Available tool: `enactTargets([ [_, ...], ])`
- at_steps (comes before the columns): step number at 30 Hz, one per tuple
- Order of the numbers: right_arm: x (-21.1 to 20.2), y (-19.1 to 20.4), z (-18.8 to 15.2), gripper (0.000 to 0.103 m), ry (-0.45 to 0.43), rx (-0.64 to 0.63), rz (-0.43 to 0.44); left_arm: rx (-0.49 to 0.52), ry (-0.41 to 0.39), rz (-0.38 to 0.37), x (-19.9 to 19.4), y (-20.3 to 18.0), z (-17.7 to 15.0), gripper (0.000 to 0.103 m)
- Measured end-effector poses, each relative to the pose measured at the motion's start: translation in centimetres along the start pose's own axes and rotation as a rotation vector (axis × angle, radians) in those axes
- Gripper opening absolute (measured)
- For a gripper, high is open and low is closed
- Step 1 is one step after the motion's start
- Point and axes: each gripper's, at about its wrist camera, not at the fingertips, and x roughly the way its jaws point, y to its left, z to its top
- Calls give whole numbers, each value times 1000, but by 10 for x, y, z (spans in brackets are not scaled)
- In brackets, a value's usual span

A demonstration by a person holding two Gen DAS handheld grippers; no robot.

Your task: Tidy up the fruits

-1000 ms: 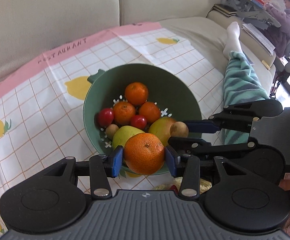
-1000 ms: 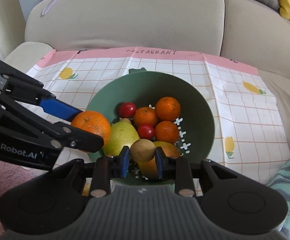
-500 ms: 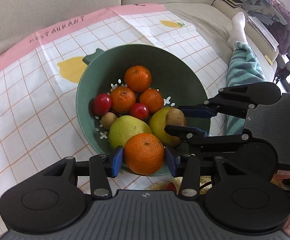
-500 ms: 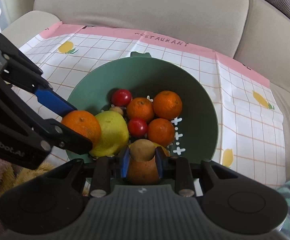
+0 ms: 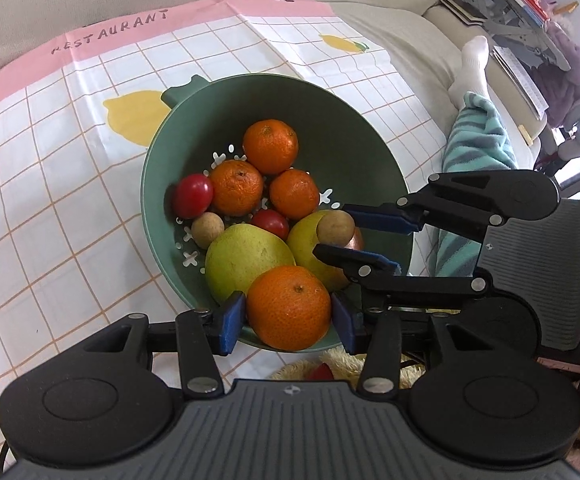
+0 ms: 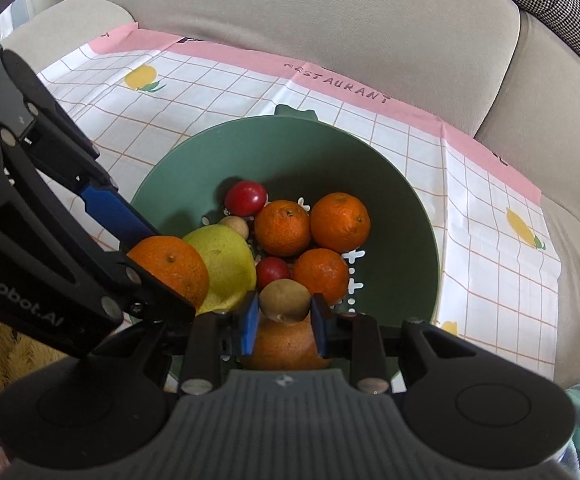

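Note:
A green bowl (image 5: 150, 184) (image 6: 422, 220) on a checked cloth holds several oranges, two red tomatoes, a green pear (image 5: 242, 264) and a small brown fruit. My left gripper (image 5: 289, 322) (image 6: 150, 256) holds a large orange (image 5: 290, 308) (image 6: 170, 272) low at the bowl's near rim, against the pear. Its jaws are opening, and the pads still touch the orange's sides. My right gripper (image 6: 284, 316) (image 5: 342, 236) is shut on a small round brown fruit (image 6: 284, 300) (image 5: 335, 226). It holds this just above a yellow-orange fruit (image 6: 286, 344) inside the bowl.
The cloth (image 5: 50, 160) covers a beige sofa seat, with the backrest (image 6: 290, 20) behind. A person's leg in a striped trouser and white sock (image 5: 474, 128) lies to the right of the bowl. A fluffy yellow thing (image 5: 342, 364) lies below the near rim.
Both grippers have come down closer to the bowl and rolled a little. The orange now sits low against the pear, and the brown fruit hangs nearer the fruit beneath it.

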Motion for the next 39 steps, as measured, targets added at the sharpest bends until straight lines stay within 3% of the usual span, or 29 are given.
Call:
enactTargets([
  [9,0,-3,3,24,-10,45,-11,-19,-65,-4,-15,4,0,65],
  [15,6,-6,9,24,-12,96,25,-54,-138,52,-33,11,4,66],
  [21,19,-4,12,25,17,105,19,-24,-169,136,-40,13,5,68],
  [35,24,-6,15,26,22,142,-5,-8,-193,156,-49,15,-2,68],
  [39,13,-4,19,35,-6,148,-30,-9,-233,171,-61,17,-4,68],
])
